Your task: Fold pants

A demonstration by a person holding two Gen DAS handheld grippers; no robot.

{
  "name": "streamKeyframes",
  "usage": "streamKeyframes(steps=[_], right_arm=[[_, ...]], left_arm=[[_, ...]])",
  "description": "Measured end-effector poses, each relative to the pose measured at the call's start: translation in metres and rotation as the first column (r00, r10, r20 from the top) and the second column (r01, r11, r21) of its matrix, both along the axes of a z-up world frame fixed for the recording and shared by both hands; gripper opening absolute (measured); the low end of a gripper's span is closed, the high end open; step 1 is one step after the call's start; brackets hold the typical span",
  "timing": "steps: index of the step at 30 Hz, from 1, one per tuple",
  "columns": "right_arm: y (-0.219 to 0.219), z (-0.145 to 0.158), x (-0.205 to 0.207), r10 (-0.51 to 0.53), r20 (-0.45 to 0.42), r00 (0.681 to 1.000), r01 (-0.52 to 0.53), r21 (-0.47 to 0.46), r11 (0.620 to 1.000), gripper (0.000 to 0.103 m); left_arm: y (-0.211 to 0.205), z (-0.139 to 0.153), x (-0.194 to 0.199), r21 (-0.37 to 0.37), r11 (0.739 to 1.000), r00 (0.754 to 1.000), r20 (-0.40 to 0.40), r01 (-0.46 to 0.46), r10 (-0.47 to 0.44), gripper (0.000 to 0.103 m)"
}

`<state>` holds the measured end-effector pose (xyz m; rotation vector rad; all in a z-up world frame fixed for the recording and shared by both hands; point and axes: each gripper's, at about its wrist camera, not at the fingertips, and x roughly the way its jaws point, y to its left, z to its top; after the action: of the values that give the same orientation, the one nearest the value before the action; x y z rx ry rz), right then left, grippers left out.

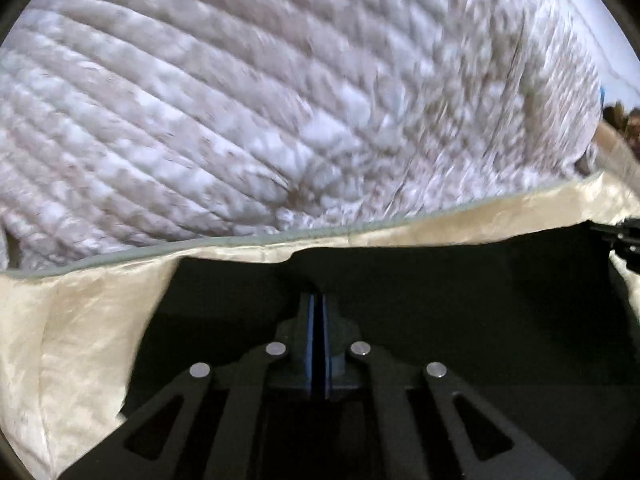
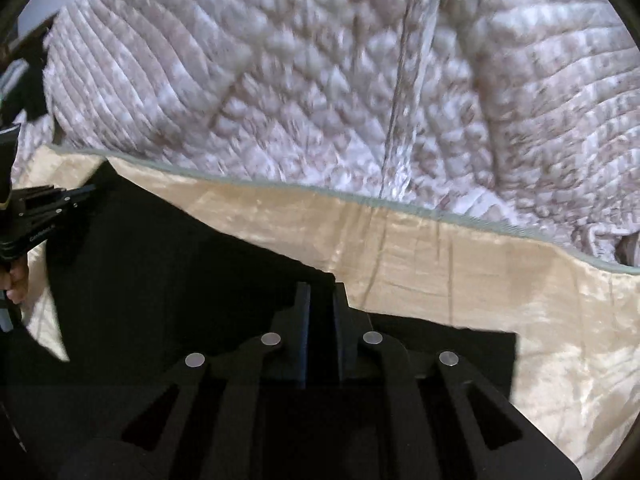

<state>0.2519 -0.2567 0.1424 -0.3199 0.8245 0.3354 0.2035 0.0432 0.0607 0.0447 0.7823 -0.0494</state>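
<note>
Cream satin cloth (image 2: 440,264) with a grey-green piped edge covers the surface, and beyond it, toward twelve o'clock, lies a quilted pale bedspread (image 1: 240,100), blurred in both views. Black pants (image 1: 440,300) spread over the cream cloth in front of both tools. The left gripper (image 1: 319,320) has its fingers pressed together on a fold of the pants. The right gripper (image 2: 322,320) pinches the pants near a corner, with a narrow gap between its fingers. At nine o'clock in the right view the other gripper and a bit of hand (image 2: 16,280) show, cut off by the lens rim. Room details at the edges are too blurred to tell.
</note>
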Motion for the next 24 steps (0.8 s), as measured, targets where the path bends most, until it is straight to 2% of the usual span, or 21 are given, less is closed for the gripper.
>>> streamKeyframes(steps=[4,6,8,10,12,15,18,19,22,23,24], right_arm=[[-0.008,0.037,-0.061,0.006,0.064,0.998,-0.012,0.085,0.996,0.009],[-0.013,0.05,-0.11,0.007,0.098,0.995,-0.018,0.113,0.993,0.009],[-0.02,0.053,-0.15,-0.013,0.097,0.995,-0.002,0.158,0.987,0.009],[-0.026,0.045,-0.184,-0.039,0.079,0.996,0.024,0.183,0.983,0.009],[-0.037,0.024,-0.222,-0.098,0.017,0.995,0.092,0.214,0.972,0.009],[-0.052,-0.014,-0.252,-0.173,-0.087,0.981,0.189,0.238,0.953,0.009],[-0.07,-0.046,-0.263,-0.234,-0.2,0.951,0.281,0.248,0.927,0.012],[-0.074,-0.052,-0.268,-0.244,-0.223,0.944,0.3,0.267,0.916,0.013],[-0.08,-0.045,-0.286,-0.25,-0.192,0.949,0.301,0.313,0.901,0.029],[-0.084,-0.043,-0.291,-0.265,-0.182,0.947,0.313,0.332,0.89,0.043],[-0.088,-0.043,-0.295,-0.282,-0.182,0.942,0.33,0.344,0.879,0.056]], left_arm=[[0.005,0.033,-0.064,-0.067,0.998,0.997,0.073,-0.009,0.014,0.005],[0.005,0.041,-0.101,-0.09,0.996,0.995,0.102,-0.005,0.014,0.005],[0.008,0.041,-0.134,-0.119,0.993,0.994,0.108,-0.007,0.02,0.005],[0.008,0.037,-0.169,-0.149,0.989,0.995,0.094,-0.003,0.017,0.005],[0.005,0.023,-0.2,-0.177,0.984,0.998,0.052,-0.007,0.017,0.005],[-0.002,-0.002,-0.231,-0.188,0.982,1.0,-0.017,-0.009,0.006,0.005],[-0.003,-0.029,-0.242,-0.2,0.979,0.992,-0.121,-0.043,0.019,0.006],[-0.003,-0.032,-0.248,-0.206,0.977,0.991,-0.132,-0.053,0.026,0.007],[0.004,-0.032,-0.267,-0.234,0.969,0.99,-0.131,-0.076,0.046,0.009],[0.008,-0.03,-0.271,-0.239,0.967,0.99,-0.128,-0.092,0.063,0.01],[0.014,-0.027,-0.276,-0.237,0.965,0.989,-0.122,-0.114,0.087,0.016]])
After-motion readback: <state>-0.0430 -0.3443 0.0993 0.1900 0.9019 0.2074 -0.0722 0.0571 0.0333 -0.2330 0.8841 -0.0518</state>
